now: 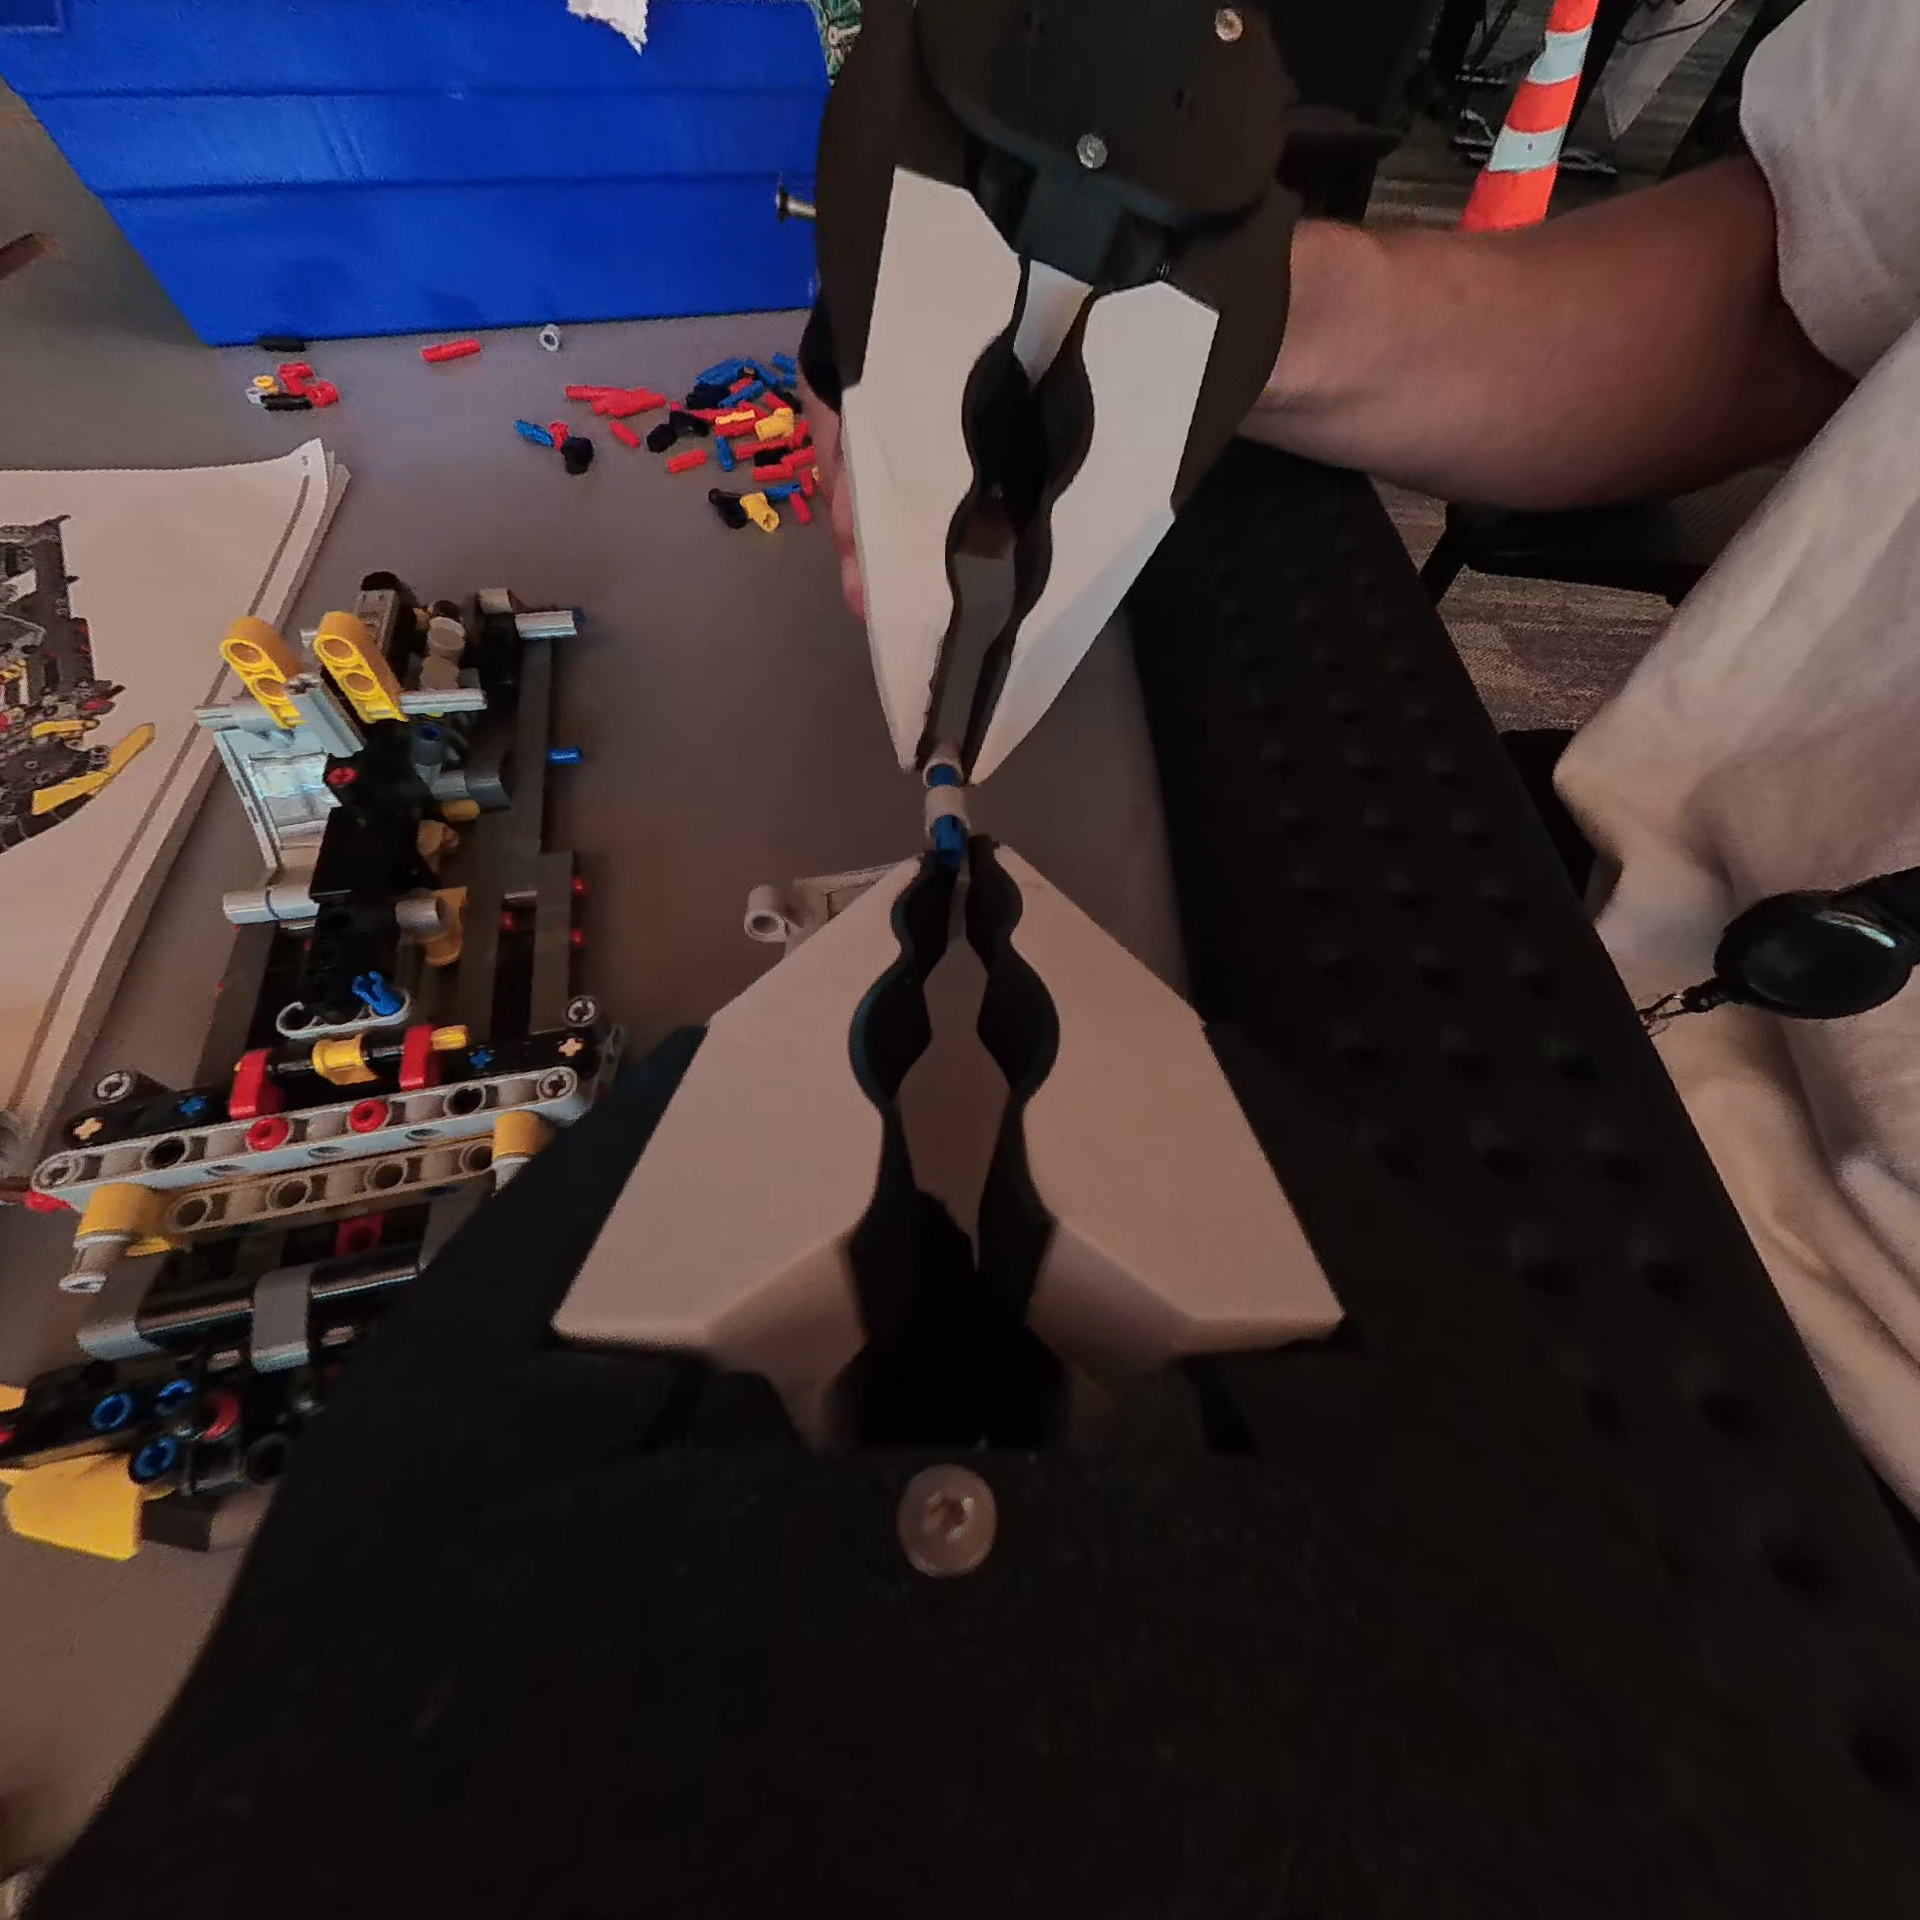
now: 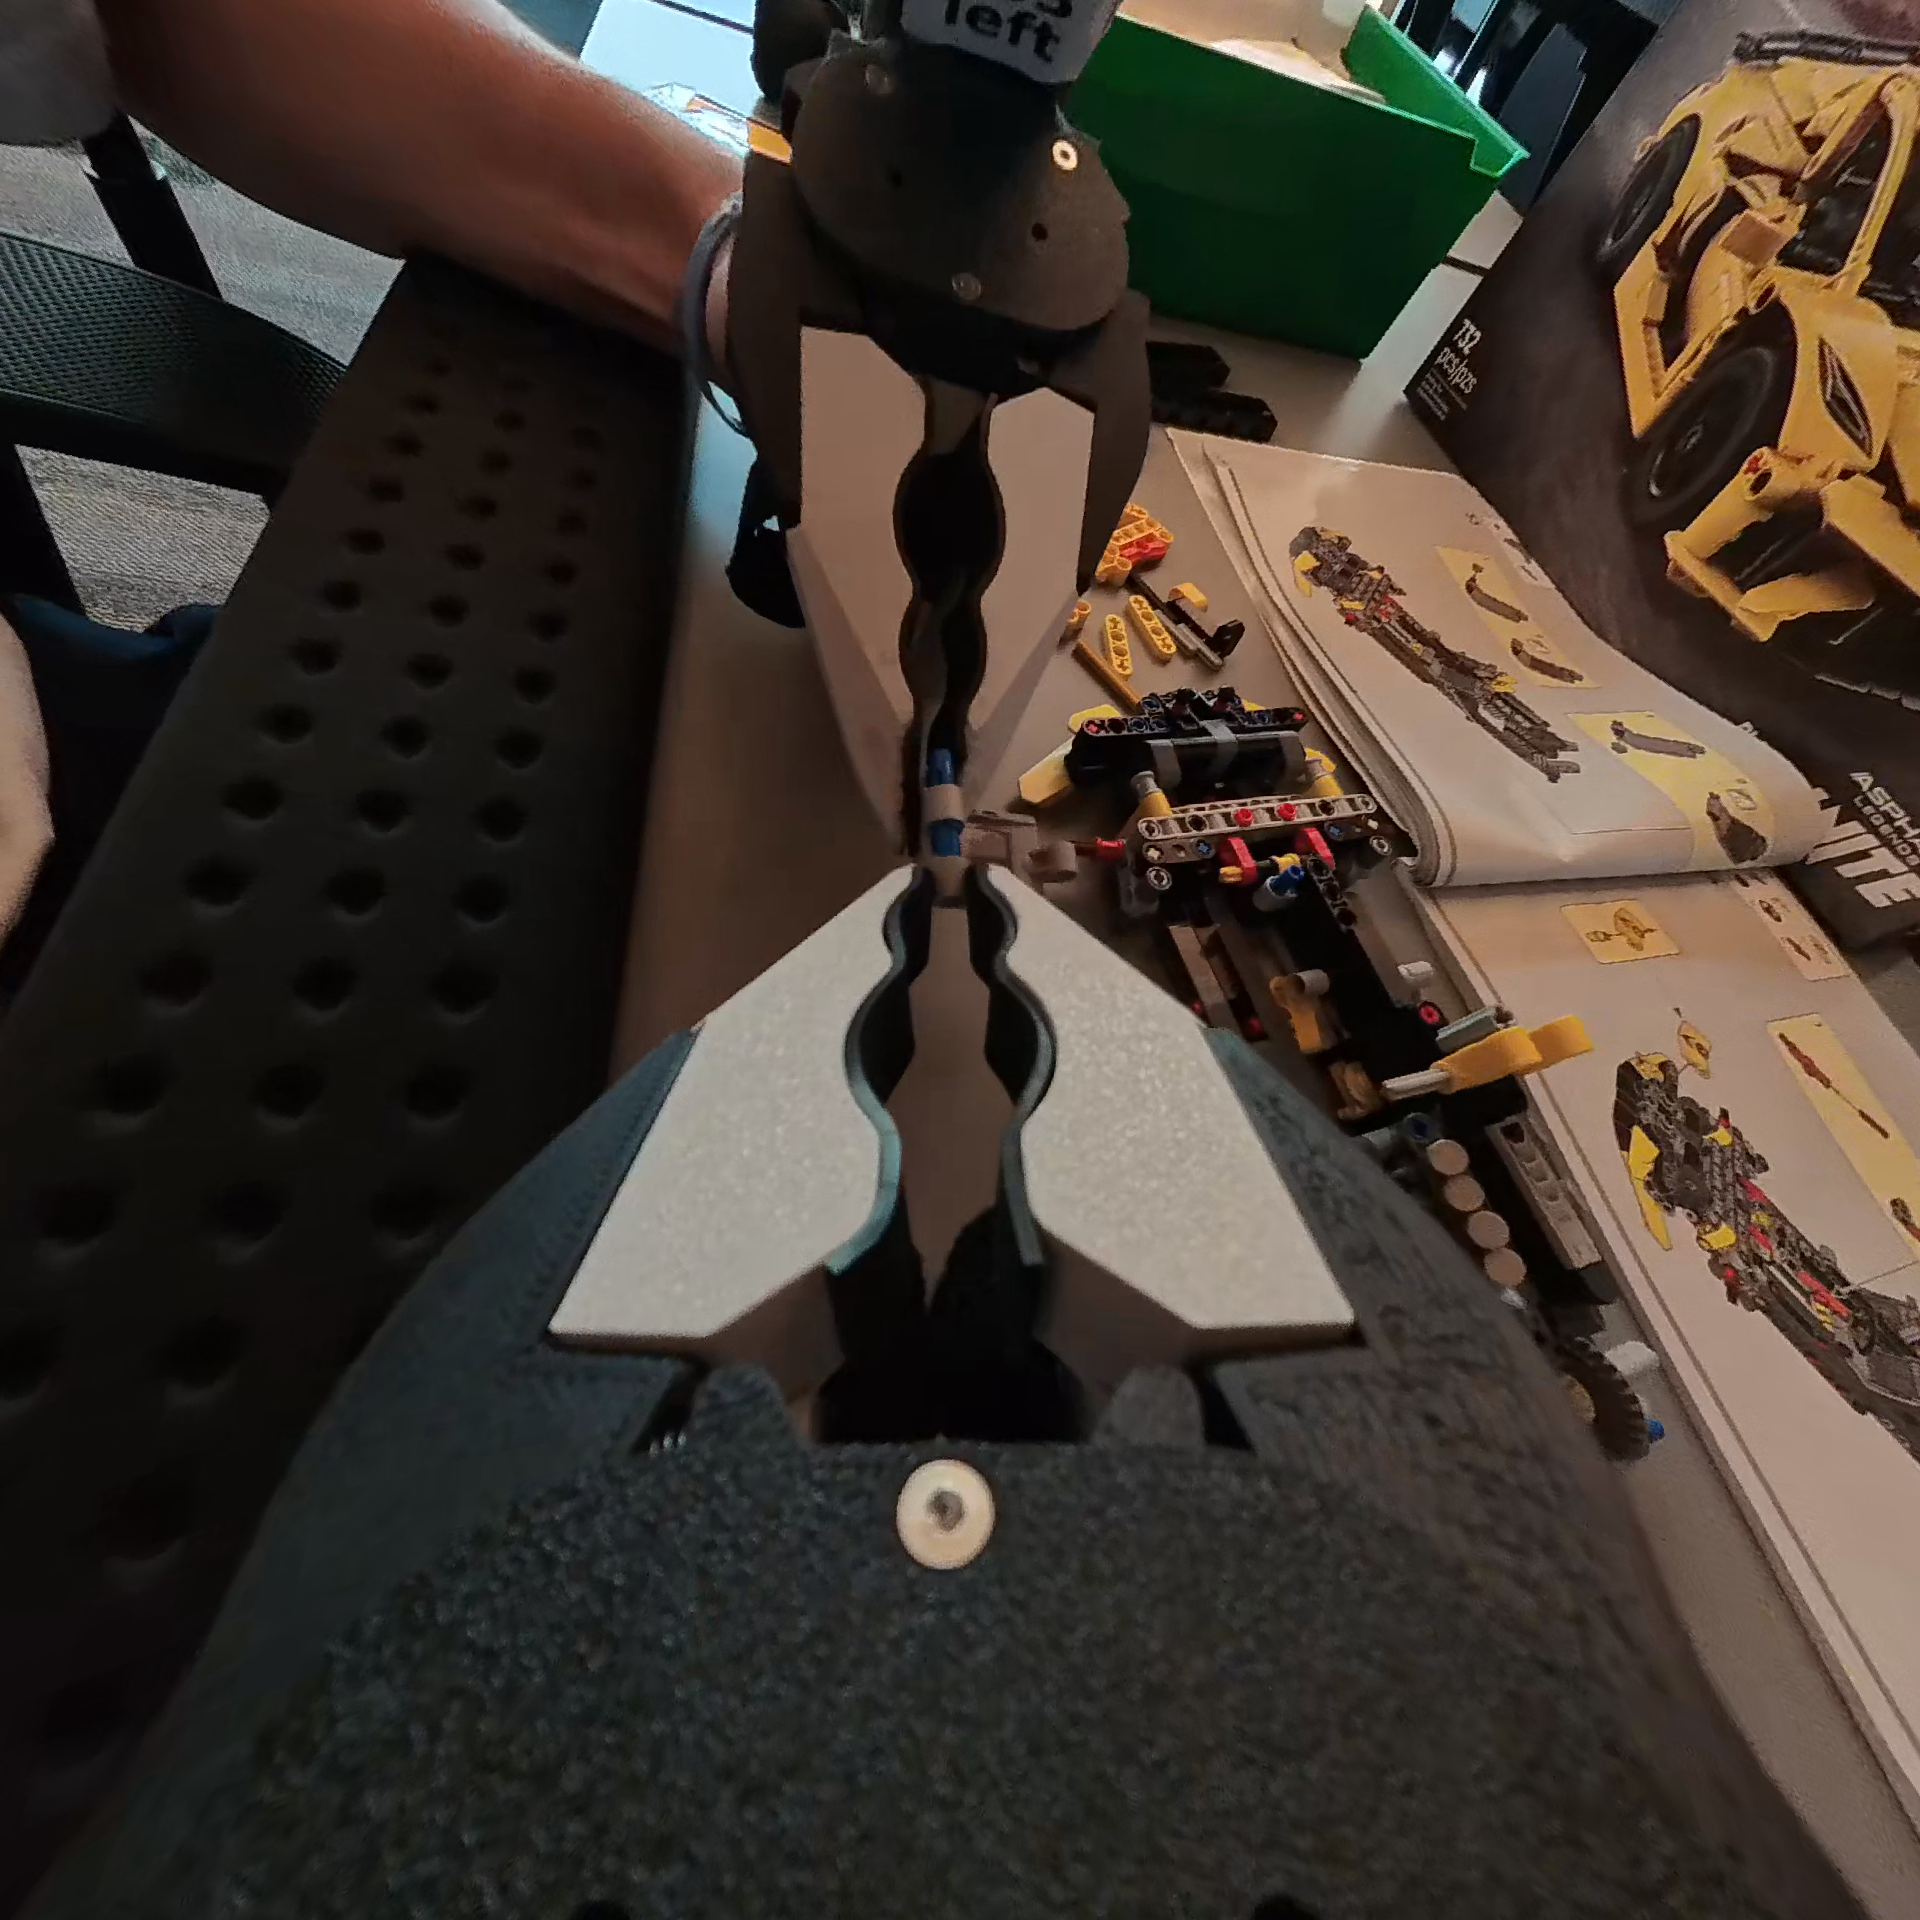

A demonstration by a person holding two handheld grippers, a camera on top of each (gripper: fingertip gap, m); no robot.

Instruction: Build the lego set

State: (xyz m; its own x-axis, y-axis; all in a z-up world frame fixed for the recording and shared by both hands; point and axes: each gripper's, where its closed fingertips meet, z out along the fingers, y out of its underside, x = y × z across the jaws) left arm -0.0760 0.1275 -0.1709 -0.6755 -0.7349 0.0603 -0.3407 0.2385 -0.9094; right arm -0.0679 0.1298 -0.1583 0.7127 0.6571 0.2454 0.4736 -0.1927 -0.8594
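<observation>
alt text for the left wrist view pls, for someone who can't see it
Two grippers meet tip to tip above a grey table: the left gripper from below and the right gripper from above, jaws of both closed on a small blue and white lego piece. To the left lie a half-built lego chassis, an open instruction booklet and scattered loose pieces.

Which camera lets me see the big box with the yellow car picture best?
The right wrist view. The box stands at the upper right there, behind the open instruction booklet, with the yellow car picture plainly showing. The left wrist view does not show the box at all; it faces a blue bin and loose pieces instead.
</observation>
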